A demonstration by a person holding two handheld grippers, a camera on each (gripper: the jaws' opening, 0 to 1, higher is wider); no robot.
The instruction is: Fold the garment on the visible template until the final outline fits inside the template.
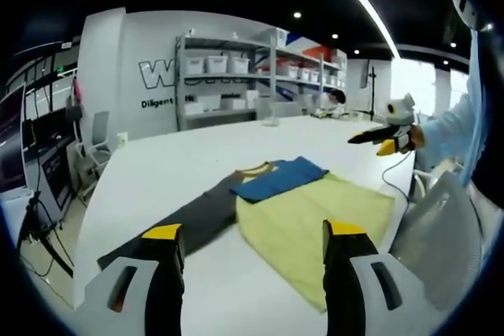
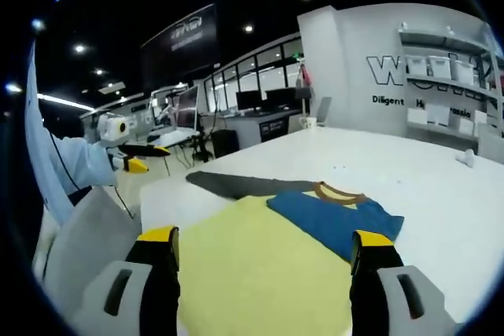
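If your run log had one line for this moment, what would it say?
left gripper: open, above table | right gripper: open, holding nothing | blue-grey garment: lying partly on yellow template, not folded to fit

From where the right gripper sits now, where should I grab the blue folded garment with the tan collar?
Probably take the blue folded garment with the tan collar at its near loose corner, where its edge lies over the yellow square template. Come in low from the right gripper side, since the cloth lies flat and that edge faces the open jaws. The dark grey strip of cloth is farther off.
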